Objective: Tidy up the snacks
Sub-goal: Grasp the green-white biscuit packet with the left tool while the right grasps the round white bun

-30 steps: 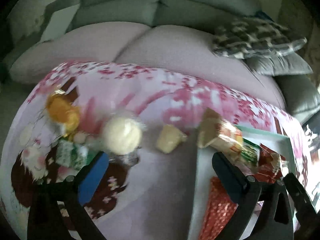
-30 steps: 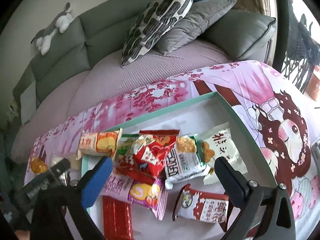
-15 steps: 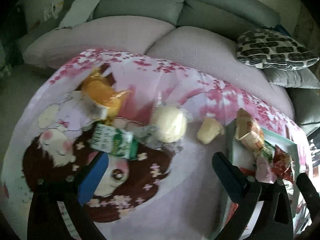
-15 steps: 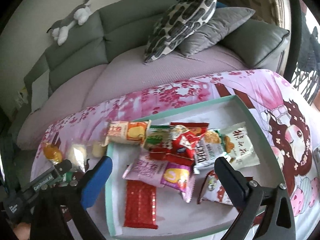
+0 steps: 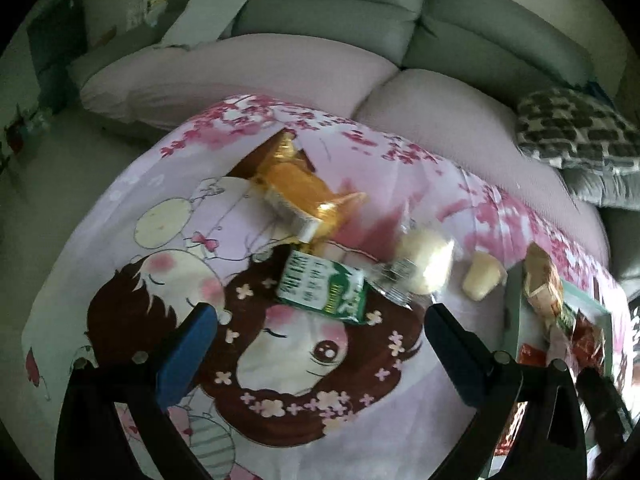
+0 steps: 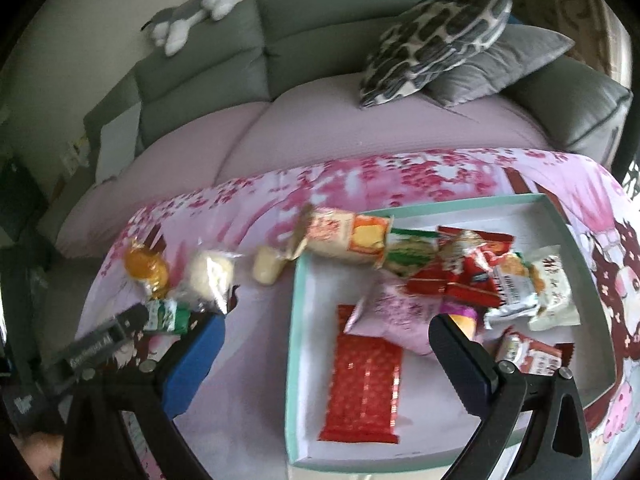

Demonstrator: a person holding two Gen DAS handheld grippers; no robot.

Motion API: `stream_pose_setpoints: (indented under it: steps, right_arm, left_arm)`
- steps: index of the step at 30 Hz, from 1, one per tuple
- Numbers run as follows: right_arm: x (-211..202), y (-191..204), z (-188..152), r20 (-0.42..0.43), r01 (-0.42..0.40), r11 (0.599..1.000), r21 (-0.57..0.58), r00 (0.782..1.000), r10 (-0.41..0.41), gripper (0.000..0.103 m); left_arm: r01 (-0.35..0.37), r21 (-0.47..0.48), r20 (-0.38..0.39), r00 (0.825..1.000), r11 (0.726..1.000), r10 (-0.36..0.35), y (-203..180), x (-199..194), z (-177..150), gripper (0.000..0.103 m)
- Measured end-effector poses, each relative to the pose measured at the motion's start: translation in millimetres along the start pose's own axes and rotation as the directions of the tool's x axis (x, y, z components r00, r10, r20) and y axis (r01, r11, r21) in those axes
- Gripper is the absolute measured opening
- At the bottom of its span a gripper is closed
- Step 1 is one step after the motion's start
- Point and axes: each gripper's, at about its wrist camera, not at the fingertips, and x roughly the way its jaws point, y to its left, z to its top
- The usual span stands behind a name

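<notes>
Four loose snacks lie on the cartoon-print pink tablecloth (image 5: 304, 364) covering the table, left of the tray: green-and-white foil packet (image 5: 324, 287), orange plastic-wrapped cake (image 5: 298, 192) far of it, round pale bun in clear wrap (image 5: 424, 260) to its right, and small cream-coloured wrapped sweet (image 5: 480, 280) right again, just beside the tray edge. Green packet touches the bun's wrapper; the cake sits close behind it.

Shallow mint-green tray w/ white floor (image 6: 294, 292) holds the rest: flat red foil packet (image 6: 366, 390) near-left, pink pillow pack (image 6: 398, 312) just far of it, a heap of red, green & white packs (image 6: 476, 268) further right. Orange-and-cream biscuit pack (image 6: 344, 236) hangs over the tray's far-left corner, half out.

Left tool (image 5: 320, 344) hovers above the cloth, near side of the green packet, jaws wide apart, nothing held. Right tool (image 6: 326, 346) is over the tray's left wall, also spread wide, empty.

Beyond the table: grey sofa (image 6: 304, 40) w/ lilac seat cover, patterned cushion (image 6: 440, 36), grey-white plush toy (image 6: 192, 12) on the backrest.
</notes>
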Motion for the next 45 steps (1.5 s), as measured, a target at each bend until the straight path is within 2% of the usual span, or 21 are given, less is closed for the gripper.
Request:
stream_pose_setpoints:
  steps: [4,9,12,19,24,29,31,35,37,40,45]
  right_arm:
    - [5,11,-4,-0.014,0.005,1.0,-0.029,1.0,-0.006,0.103]
    - [11,21,-7,-0.026,0.01,0.998,-0.056,1.0,-0.012,0.103]
    - [14,26,-8,-0.022,0.008,0.998,-0.063,1.0,-0.01,0.103]
    - [24,44,-12,-0.04,-0.046,0.996,-0.077,0.998,0.043,0.103]
    - [35,61,-8,-0.05,-0.108,0.991,-0.084,0.993,0.104,0.103]
    - [54,66,8,-0.084,-0.216,0.976,0.024,0.972,0.218,0.102]
    - [62,67,16,-0.096,-0.232,0.971,0.059,0.967,0.237,0.099]
    - [88,72,31,-0.156,-0.268,0.953,0.141,0.944,0.289,0.093]
    - [100,73,36,-0.185,-0.276,0.946,0.171,0.934,0.306,0.09]
    - [118,82,45,-0.221,-0.255,0.951,0.174,0.931,0.29,0.087]
    - [146,89,47,-0.29,-0.246,0.945,0.215,0.908,0.302,0.081]
  left_arm:
    - [0.004,-0.045,-0.01,1.0,0.999,-0.004,15,1,6,0.103]
    - [0.051,-0.125,-0.032,0.998,0.991,-0.056,37,9,12,0.103]
    - [0.056,-0.168,-0.054,0.996,0.984,-0.066,50,17,14,0.103]
    - [0.067,-0.152,-0.008,0.998,0.986,-0.069,61,24,22,0.103]
    - [0.112,-0.163,-0.033,0.992,0.98,-0.119,66,42,21,0.103]
    - [0.143,-0.175,-0.009,0.989,0.974,-0.147,73,49,20,0.103]
    - [0.15,-0.172,-0.013,0.988,0.974,-0.154,73,53,21,0.103]
    - [0.115,-0.18,-0.064,0.99,0.977,-0.129,74,62,20,0.103]
    - [0.113,-0.188,-0.076,0.989,0.976,-0.13,74,65,18,0.103]
    - [0.124,-0.186,-0.09,0.986,0.975,-0.143,71,67,16,0.103]
    - [0.147,-0.128,-0.126,0.979,0.981,-0.163,59,70,14,0.103]
